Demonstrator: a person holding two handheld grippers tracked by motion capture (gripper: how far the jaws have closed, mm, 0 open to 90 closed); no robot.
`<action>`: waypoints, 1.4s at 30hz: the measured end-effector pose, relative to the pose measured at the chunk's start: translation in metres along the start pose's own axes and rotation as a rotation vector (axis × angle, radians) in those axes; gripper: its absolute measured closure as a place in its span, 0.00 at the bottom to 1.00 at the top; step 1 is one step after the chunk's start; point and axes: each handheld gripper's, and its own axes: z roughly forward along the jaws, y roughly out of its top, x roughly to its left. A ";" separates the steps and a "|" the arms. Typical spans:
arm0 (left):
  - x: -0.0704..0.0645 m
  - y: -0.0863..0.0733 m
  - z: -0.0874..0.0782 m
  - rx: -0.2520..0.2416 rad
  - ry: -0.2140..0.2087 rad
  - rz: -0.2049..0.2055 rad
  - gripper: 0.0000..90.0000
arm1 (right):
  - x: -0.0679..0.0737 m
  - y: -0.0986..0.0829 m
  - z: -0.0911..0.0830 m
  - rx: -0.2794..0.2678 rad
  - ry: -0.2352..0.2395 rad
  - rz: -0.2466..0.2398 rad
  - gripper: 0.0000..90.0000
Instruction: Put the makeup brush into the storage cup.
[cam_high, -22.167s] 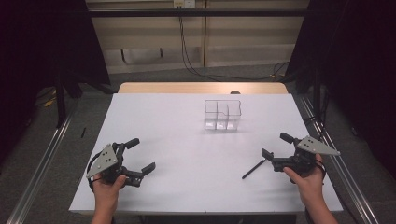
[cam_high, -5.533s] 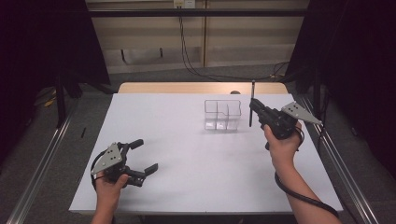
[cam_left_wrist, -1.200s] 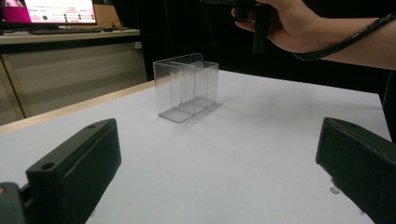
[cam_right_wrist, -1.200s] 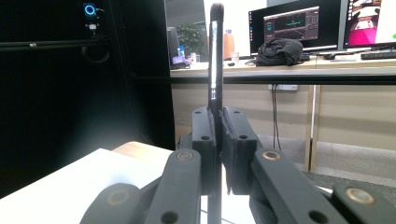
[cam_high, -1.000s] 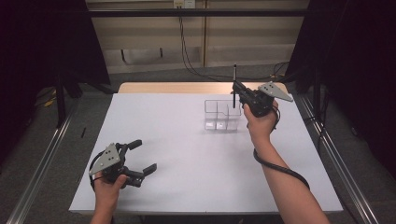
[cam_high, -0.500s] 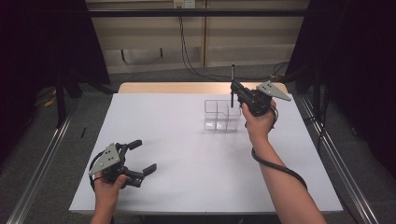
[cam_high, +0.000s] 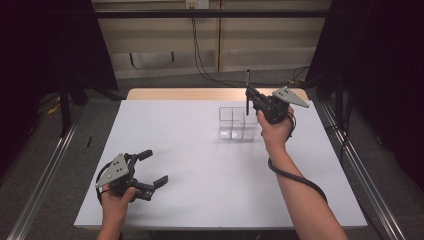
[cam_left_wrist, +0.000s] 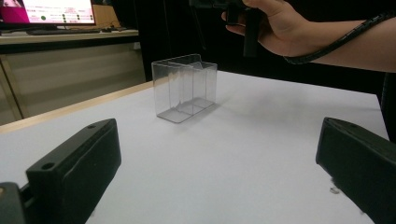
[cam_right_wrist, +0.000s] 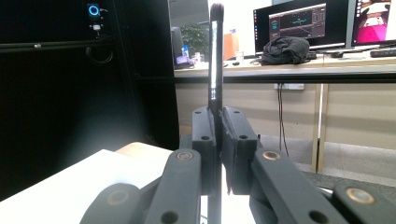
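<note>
A clear plastic organiser box (cam_high: 236, 125) with compartments stands on the white table (cam_high: 200, 150), right of centre toward the far edge. My right gripper (cam_high: 248, 96) hovers just above its right rear part, shut on a black pen (cam_high: 247, 80) that stands upright. In the right gripper view the pen (cam_right_wrist: 215, 56) rises straight from between the closed jaws of the right gripper (cam_right_wrist: 218, 126). My left gripper (cam_high: 152, 167) rests near the front left, open and holding nothing. Its own view, between the jaws of the left gripper (cam_left_wrist: 219, 172), looks at the box (cam_left_wrist: 184, 86) and the other hand (cam_left_wrist: 275, 23).
A wooden strip (cam_high: 200, 93) runs along the table's far edge. Metal rails (cam_high: 45, 170) flank the table on both sides. Cables (cam_high: 200, 55) hang at the back wall. The right gripper's cable (cam_high: 295, 175) trails along the forearm.
Since the first frame the right gripper has taken the pen off the table and carried it up to the box. In the last second it drifted slightly left. The left gripper stayed put.
</note>
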 end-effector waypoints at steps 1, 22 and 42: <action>0.000 0.000 0.000 0.000 0.000 0.000 0.00 | 0.000 -0.001 0.001 0.002 0.001 -0.001 0.94; 0.001 0.000 -0.001 -0.002 0.006 0.004 0.00 | 0.005 -0.009 0.011 0.024 0.011 -0.015 0.94; 0.001 0.001 -0.002 -0.008 0.007 0.000 0.00 | 0.002 -0.013 0.017 0.037 0.005 -0.021 0.94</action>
